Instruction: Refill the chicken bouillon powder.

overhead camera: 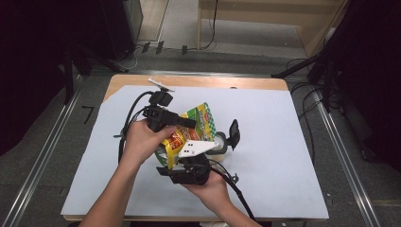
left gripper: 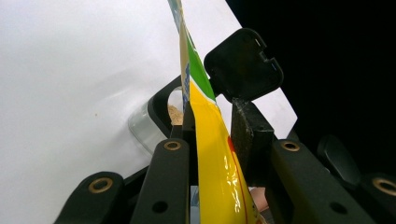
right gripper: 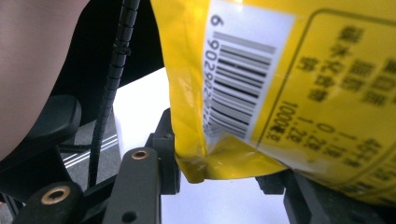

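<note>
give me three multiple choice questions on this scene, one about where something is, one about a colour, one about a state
1. Where is the clear container relative to the pouch?
A. just beside and below it, on the white sheet
B. on the floor left of the table
C. at the far right corner of the table

2. What is the main colour of the pouch's back around its barcode?
A. blue
B. yellow
C. white

3. What state is the container's black flip lid in?
A. swung open
C. snapped shut
B. taken off and lying on the sheet

Answers:
1 A, the high view shows it on the sheet right by the pouch.
2 B, the right gripper view shows yellow film around the white barcode patch.
3 A, the left gripper view shows the lid standing up off the open mouth, with brownish powder inside.
</note>
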A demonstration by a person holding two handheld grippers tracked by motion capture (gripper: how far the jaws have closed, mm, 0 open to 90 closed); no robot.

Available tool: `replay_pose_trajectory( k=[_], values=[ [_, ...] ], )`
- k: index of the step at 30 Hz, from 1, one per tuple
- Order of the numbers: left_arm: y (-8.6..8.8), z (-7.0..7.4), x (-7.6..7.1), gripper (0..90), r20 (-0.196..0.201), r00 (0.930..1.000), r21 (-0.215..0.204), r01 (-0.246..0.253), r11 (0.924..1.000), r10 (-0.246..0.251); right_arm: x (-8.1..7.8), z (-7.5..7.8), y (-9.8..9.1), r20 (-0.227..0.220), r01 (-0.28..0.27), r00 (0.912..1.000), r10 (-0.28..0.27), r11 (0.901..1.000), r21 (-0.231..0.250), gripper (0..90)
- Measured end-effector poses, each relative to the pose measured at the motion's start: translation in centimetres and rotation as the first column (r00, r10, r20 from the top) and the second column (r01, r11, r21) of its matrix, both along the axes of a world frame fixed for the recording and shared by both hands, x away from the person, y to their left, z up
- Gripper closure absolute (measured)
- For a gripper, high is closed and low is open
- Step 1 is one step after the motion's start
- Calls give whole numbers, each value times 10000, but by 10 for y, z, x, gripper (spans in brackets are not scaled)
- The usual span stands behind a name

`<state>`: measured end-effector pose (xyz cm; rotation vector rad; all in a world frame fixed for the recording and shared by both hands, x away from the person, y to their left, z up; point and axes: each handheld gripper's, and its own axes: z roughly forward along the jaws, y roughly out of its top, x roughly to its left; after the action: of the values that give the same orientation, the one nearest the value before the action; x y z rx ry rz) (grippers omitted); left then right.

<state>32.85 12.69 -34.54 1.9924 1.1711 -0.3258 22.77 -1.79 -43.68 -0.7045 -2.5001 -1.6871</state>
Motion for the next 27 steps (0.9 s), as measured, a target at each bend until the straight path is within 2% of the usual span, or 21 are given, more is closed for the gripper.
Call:
replay_pose_trajectory(
  k=[20, 27],
  values=[
    [2, 1, 0, 771, 64, 10000, -68, 7, 10000, -7, -1, 1, 0, 121, -10, 9999, 11, 10000, -62, 607],
    [6, 0, 2, 765, -2, 9999, -278, -107, 9996, 107, -1, 3, 0, 96, 48, 9999, -48, 10000, -13, 607]
  ],
)
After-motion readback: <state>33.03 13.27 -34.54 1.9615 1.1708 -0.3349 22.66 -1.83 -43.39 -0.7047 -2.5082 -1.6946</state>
